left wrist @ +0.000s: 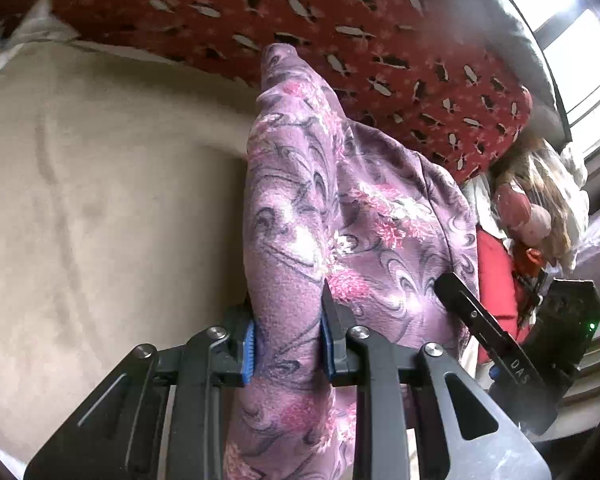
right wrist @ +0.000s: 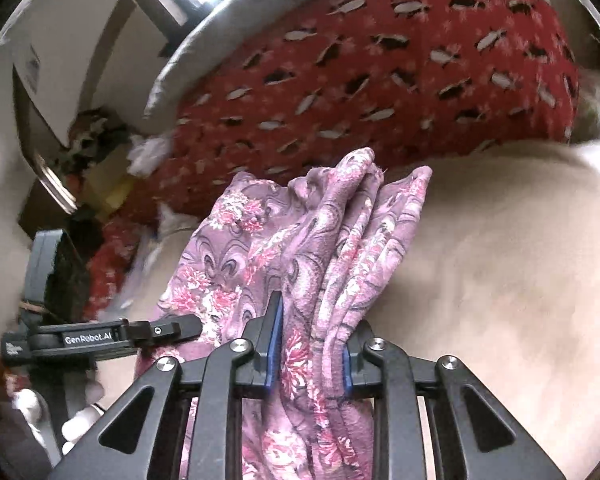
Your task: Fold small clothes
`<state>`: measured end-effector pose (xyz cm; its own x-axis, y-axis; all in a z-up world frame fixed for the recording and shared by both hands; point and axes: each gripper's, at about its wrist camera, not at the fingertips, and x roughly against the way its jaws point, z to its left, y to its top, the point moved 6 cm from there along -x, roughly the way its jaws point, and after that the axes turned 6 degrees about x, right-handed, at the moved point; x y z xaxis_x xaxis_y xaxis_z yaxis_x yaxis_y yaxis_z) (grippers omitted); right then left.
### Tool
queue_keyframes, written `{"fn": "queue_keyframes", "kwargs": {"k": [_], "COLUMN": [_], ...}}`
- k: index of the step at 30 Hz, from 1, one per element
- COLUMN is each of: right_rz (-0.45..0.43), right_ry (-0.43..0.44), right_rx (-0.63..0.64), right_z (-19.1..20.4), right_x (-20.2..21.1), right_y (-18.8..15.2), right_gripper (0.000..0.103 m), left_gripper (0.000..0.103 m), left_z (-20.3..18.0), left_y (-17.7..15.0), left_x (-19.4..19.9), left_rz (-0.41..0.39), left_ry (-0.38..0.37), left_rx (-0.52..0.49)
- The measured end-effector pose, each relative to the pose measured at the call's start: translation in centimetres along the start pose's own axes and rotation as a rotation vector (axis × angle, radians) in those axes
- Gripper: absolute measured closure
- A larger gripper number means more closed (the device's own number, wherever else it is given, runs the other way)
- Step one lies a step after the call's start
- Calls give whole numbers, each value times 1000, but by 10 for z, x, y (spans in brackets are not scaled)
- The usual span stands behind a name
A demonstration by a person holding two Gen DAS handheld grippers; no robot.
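Note:
A purple fleece garment with pink flowers (left wrist: 320, 200) hangs bunched between both grippers above a beige bed surface (left wrist: 100, 200). My left gripper (left wrist: 288, 344) is shut on one gathered edge, its blue pads pressing the cloth from both sides. My right gripper (right wrist: 310, 344) is shut on another bunched part of the same garment (right wrist: 300, 240), which falls in folds ahead of it. A finger of the right gripper (left wrist: 472, 312) shows beside the cloth in the left wrist view. The left gripper's finger (right wrist: 160, 330) touches the cloth's left edge in the right wrist view.
A red blanket with a fish pattern (left wrist: 340, 20) lies along the far side of the bed, with a grey cushion edge (right wrist: 188, 52) behind it. A heap of mixed clothes (left wrist: 532, 208) sits to the side. A white-gloved hand (right wrist: 80, 424) holds the left gripper.

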<state>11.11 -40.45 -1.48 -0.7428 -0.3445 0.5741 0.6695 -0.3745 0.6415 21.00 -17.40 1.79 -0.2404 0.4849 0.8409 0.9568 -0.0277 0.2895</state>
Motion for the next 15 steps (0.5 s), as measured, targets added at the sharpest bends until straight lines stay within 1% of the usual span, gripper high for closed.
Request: {"fn": "queue_keyframes", "kwargs": {"k": [4, 7, 8, 9, 10, 11, 12, 13, 14, 15], "right_rz": [41, 73, 100, 129, 185, 191, 160, 155, 151, 136], "right_ry": [80, 93, 82, 63, 23, 32, 62, 63, 48, 9], "right_rx": [-16, -52, -77, -101, -140, -173, -221, -243, -250, -240], "right_z": [27, 28, 22, 15, 3, -3, -7, -10, -12, -14], "right_x": [6, -1, -8, -15, -25, -27, -21, -17, -11, -4], "right_y": [-38, -70, -85, -97, -116, -124, -125, -124, -120, -114], "right_gripper": [80, 80, 79, 79, 79, 75, 74, 74, 74, 74], "left_gripper": [81, 80, 78, 71, 65, 60, 59, 59, 60, 61], "left_z": [34, 60, 73, 82, 90, 97, 100, 102, 104, 104], "left_y": [-29, -55, -65, -72, -78, -83, -84, -83, -80, -77], "left_x": [17, 11, 1, -8, -16, -17, -14, -9, -1, 6], "left_rz": [9, 47, 72, 96, 122, 129, 126, 127, 120, 100], "left_ry": [5, 4, 40, 72, 87, 69, 47, 38, 35, 32], "left_rx": [44, 96, 105, 109, 115, 132, 148, 152, 149, 145]}}
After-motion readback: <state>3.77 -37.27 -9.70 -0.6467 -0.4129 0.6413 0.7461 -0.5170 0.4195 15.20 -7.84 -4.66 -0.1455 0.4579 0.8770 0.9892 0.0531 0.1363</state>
